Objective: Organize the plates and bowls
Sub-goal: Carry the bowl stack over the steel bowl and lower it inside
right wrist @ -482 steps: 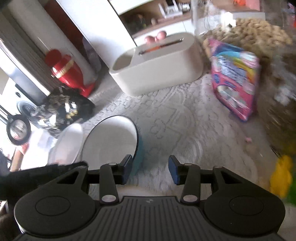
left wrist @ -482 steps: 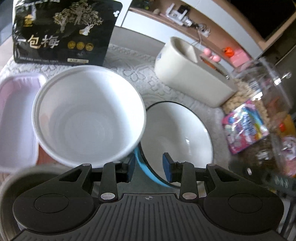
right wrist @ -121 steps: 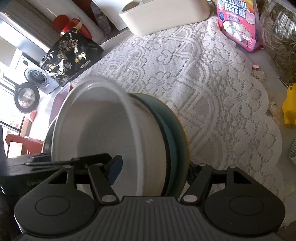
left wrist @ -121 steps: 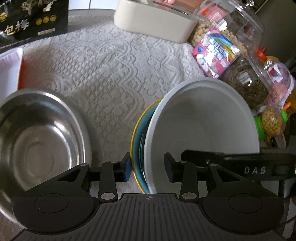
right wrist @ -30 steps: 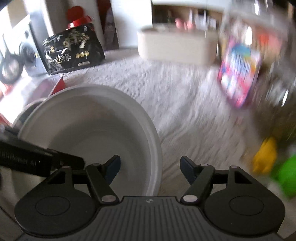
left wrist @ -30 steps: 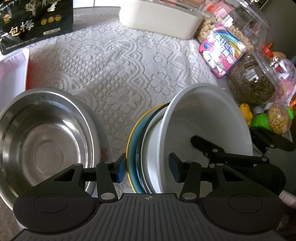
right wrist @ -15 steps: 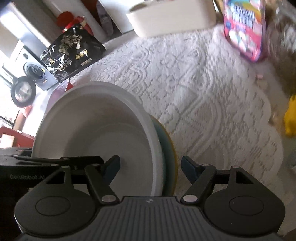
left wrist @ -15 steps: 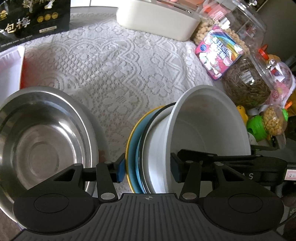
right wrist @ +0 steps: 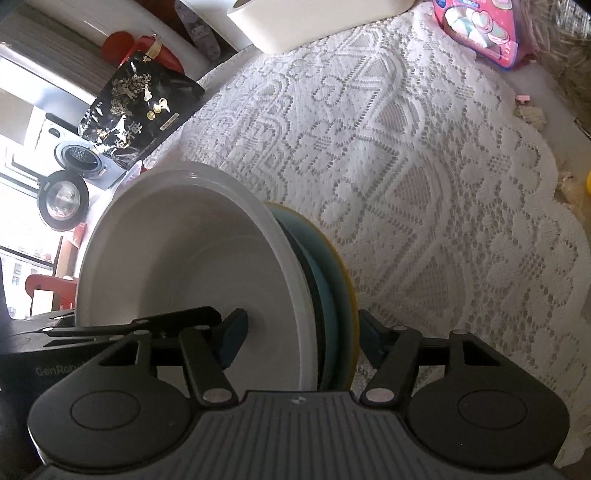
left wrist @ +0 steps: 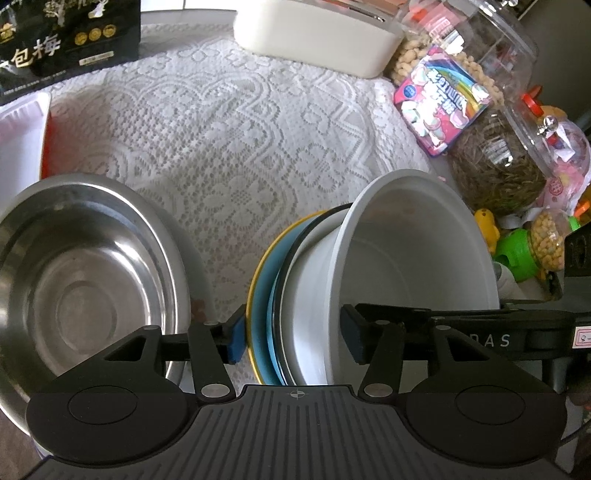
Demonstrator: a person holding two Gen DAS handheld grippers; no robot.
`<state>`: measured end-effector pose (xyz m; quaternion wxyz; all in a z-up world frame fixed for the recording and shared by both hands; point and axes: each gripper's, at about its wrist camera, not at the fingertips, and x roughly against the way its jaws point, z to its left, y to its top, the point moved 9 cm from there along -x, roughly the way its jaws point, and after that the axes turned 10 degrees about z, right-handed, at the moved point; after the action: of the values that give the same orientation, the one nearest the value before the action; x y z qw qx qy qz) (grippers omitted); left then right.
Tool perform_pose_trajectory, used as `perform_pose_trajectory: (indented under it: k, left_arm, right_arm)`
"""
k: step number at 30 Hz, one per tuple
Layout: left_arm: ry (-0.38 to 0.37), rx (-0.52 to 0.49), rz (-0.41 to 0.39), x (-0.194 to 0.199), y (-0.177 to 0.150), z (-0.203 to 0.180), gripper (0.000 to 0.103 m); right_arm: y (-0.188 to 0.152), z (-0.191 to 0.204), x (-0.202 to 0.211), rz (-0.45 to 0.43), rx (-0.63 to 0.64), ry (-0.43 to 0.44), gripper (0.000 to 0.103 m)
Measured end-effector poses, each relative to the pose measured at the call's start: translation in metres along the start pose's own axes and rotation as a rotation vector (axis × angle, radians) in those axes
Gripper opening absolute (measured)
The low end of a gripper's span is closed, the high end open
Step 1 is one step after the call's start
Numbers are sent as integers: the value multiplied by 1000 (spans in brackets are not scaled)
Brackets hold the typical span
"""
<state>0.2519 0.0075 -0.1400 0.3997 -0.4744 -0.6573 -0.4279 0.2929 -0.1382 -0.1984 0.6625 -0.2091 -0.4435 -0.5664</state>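
Note:
A white bowl [left wrist: 417,251] sits in a black-rimmed bowl [left wrist: 291,280] on a yellow-rimmed blue plate [left wrist: 263,295], forming one stack. My left gripper [left wrist: 291,336] straddles the stack's near left edge. Its jaws are opening, with a thin gap at the outer pad. My right gripper [right wrist: 301,332] straddles the opposite edge. Its jaws are closing, one pad on the white bowl's [right wrist: 192,266] inner wall and the other against the plate's rim [right wrist: 341,288]. A steel bowl [left wrist: 85,288] stands empty to the left.
On the lace cloth [left wrist: 221,147] a cream box [left wrist: 314,33] and a black packet [left wrist: 55,40] stand at the back. A pink sweets bag [left wrist: 439,96] and clear jars [left wrist: 495,162] crowd the right edge. A white tray [left wrist: 18,140] lies far left.
My right gripper has rolled level and come down over the stack's rim, its jaws narrowing onto it. My left jaws have spread a little. The stack and the steel bowl stay put.

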Motion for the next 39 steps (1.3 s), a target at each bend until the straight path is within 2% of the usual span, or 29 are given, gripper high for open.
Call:
perform_pose_trajectory:
  k: [19, 29, 39]
  left_arm:
    - [-19, 2, 6, -1, 3, 0, 59]
    - [-56, 2, 16, -4, 2, 2, 60]
    - [-43, -3, 18, -3, -1, 0, 61]
  right_arm:
    - [-7, 1, 0, 31, -33, 57, 57]
    - [-5, 3, -3, 44, -9, 46, 57]
    - [-7, 3, -2, 52, 8, 68, 57]
